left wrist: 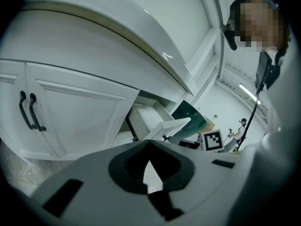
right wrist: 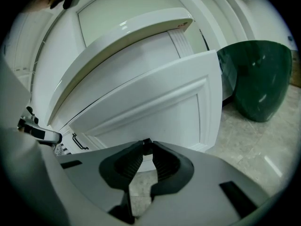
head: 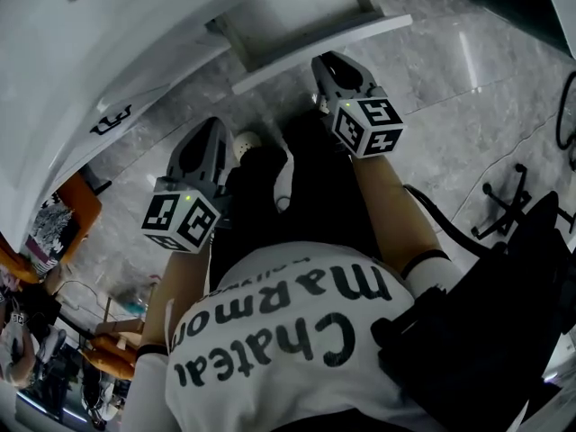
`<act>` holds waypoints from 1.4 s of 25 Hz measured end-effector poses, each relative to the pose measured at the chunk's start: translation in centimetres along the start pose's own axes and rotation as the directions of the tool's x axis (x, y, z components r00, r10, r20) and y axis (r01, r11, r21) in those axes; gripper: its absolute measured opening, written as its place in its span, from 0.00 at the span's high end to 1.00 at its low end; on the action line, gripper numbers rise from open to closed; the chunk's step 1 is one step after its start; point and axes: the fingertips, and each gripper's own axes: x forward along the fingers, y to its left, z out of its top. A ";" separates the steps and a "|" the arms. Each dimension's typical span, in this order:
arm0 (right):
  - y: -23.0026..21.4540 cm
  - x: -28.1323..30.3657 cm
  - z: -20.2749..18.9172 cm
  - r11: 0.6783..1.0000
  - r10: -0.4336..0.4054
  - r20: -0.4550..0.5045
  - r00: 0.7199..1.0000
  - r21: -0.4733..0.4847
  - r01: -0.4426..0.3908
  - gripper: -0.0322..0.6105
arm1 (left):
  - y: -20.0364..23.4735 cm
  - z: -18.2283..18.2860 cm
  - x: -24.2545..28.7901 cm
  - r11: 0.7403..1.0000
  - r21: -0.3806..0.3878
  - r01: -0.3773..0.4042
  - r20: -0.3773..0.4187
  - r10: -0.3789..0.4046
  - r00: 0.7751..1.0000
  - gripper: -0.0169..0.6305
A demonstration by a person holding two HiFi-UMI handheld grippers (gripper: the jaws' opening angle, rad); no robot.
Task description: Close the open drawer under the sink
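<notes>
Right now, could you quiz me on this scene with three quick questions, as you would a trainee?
1. True or false: the drawer under the sink is fully closed.
2. Which is nearer the drawer's front panel: A) left hand-held gripper or B) right hand-held gripper?
3. Fill in: each hand-held gripper's jaws are ____ (open or shut).
Key: 1 false; 2 B; 3 shut.
</notes>
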 end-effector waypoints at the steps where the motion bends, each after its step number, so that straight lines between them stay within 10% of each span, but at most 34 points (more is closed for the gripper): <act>1: 0.0 0.1 0.1 1.000 0.000 0.002 1.000 0.000 0.000 0.84 | 0.0 -0.1 0.1 1.000 0.002 0.003 0.000 -0.003 1.000 0.96; 35: 0.1 2.7 2.0 1.000 0.010 0.063 0.998 -0.007 -0.009 0.83 | 2.5 -0.6 0.8 0.998 -0.036 -0.045 0.100 0.049 0.994 0.96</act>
